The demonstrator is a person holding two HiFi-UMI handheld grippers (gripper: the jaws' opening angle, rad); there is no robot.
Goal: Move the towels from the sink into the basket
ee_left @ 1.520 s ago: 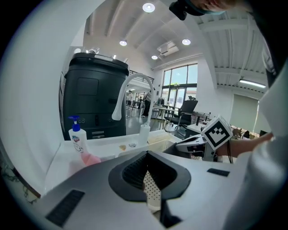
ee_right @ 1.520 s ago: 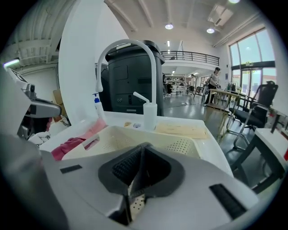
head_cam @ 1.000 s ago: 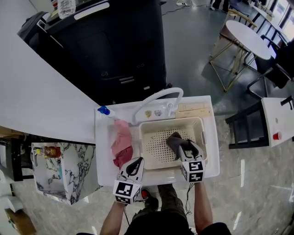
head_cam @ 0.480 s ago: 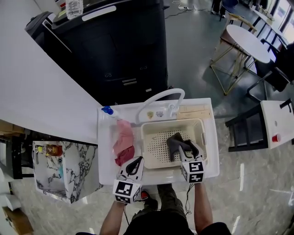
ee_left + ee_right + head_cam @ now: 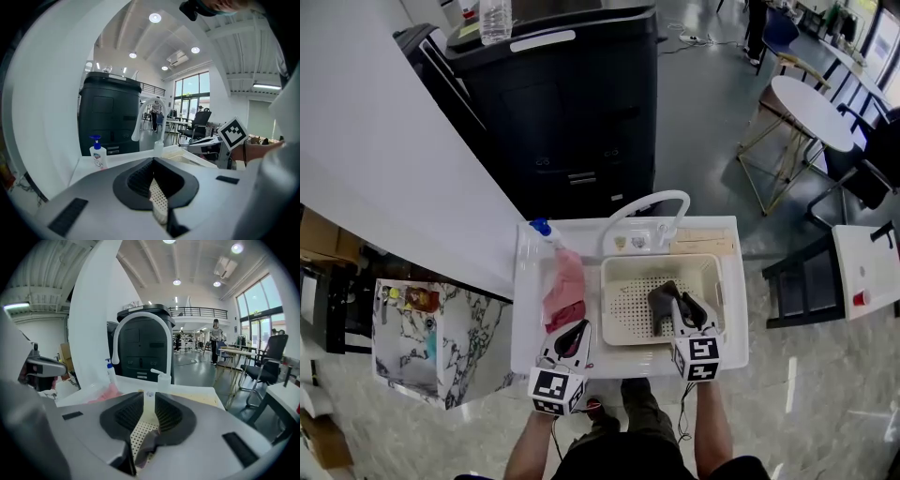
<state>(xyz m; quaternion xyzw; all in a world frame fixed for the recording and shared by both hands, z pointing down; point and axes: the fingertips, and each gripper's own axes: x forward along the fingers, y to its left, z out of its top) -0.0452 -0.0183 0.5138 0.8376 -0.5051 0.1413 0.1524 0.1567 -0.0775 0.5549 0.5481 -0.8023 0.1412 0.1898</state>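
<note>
The grey towel (image 5: pixel 662 302) lies crumpled inside the cream basket (image 5: pixel 661 259), towards its right half, and the right gripper (image 5: pixel 687 305) hovers just above it. Its jaws have just been closing, yet they stand narrowly apart with a clear gap. In the right gripper view the towel (image 5: pixel 146 445) shows below that gap, on the perforated basket floor, with neither pad pressing on it. The basket sits in the right part of the white sink (image 5: pixel 528 314), and over in the left part the pink towel (image 5: pixel 566 284) lies bunched in a long heap. The left gripper (image 5: pixel 577 327) hangs over the sink's front edge, just beside the near end of the pink towel, its jaws pressed together with nothing between them. Behind the basket arches the white faucet (image 5: pixel 645 202), and a blue-capped soap bottle (image 5: pixel 546 231) stands at the sink's back-left corner.
</note>
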